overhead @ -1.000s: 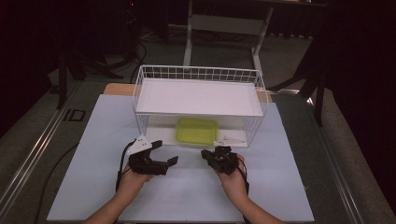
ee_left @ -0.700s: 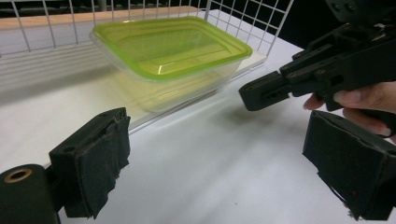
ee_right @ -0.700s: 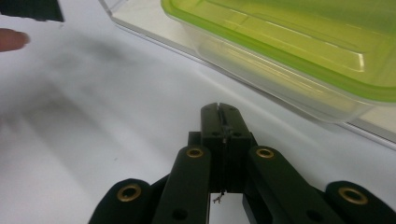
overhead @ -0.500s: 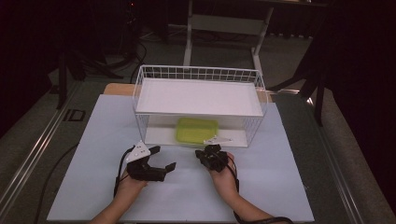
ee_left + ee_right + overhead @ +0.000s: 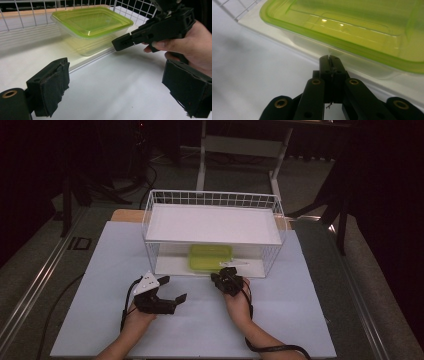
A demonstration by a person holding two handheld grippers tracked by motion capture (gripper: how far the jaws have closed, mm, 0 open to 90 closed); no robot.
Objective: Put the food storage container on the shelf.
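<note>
A clear plastic box with a green lid (image 5: 210,257) (image 5: 92,27) (image 5: 352,27) sits on the lower white shelf of a white wire rack (image 5: 150,227). My right gripper (image 5: 223,278) (image 5: 120,43) (image 5: 329,58) is shut with nothing in it, its tip just short of the box's front wall at the shelf edge. My left gripper (image 5: 172,290) (image 5: 125,87) is open and empty, low over the table to the left of the right one, its pads (image 5: 53,82) spread wide.
The rack stands on a pale blue-white table mat (image 5: 300,320), with a white board (image 5: 215,222) as its upper shelf. A wire wall (image 5: 25,15) closes the rack's back and sides. A dark floor and metal stand legs (image 5: 202,155) lie beyond the table.
My right gripper has moved forward and left toward the rack's open front, ending close to the box. The left gripper has shifted slightly forward and stays open.
</note>
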